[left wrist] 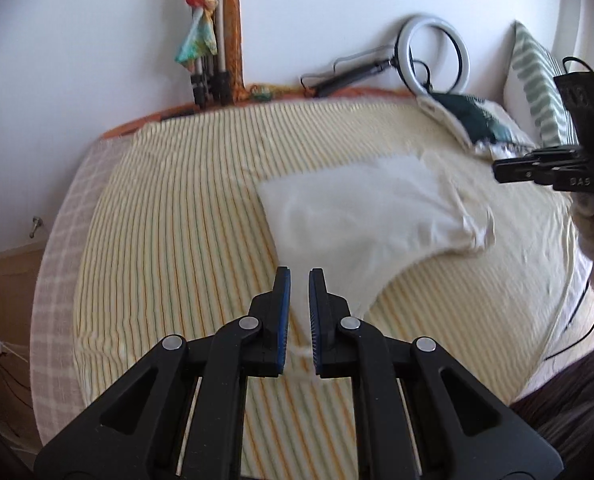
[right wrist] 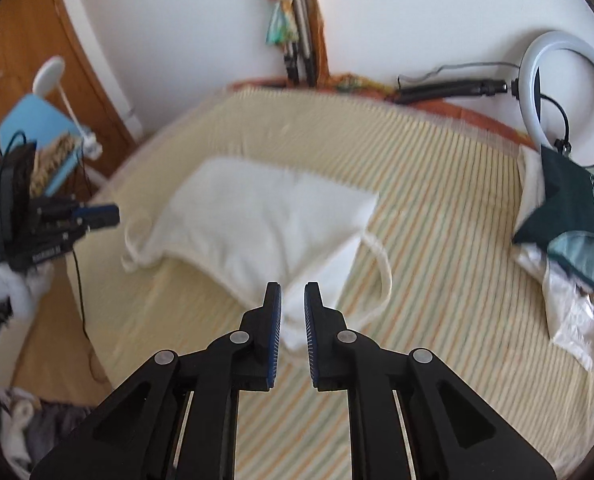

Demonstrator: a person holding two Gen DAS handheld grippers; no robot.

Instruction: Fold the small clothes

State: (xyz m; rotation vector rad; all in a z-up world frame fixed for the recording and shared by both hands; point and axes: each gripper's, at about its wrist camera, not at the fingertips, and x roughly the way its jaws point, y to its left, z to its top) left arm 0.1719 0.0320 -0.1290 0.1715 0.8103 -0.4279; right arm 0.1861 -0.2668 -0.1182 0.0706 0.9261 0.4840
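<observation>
Lying across the middle of the striped bed (left wrist: 169,208), the white garment (left wrist: 361,208) appears partly folded, one thin strap (right wrist: 381,276) trailing loose on the sheet. The left gripper (left wrist: 299,280) is nearly closed, with a narrow strip of the garment's near corner between its jaws; it seems pinched, though blur prevents certainty. The right gripper (right wrist: 293,292) likewise stands nearly closed over the garment's near edge, and whether it grips cloth cannot be told. Risk noted: a shallow pinch on thin fabric may slip during lifting, collapsing the fold. The loose strap could be dragged askew, and uneven pulling between grippers would skew the edges.
</observation>
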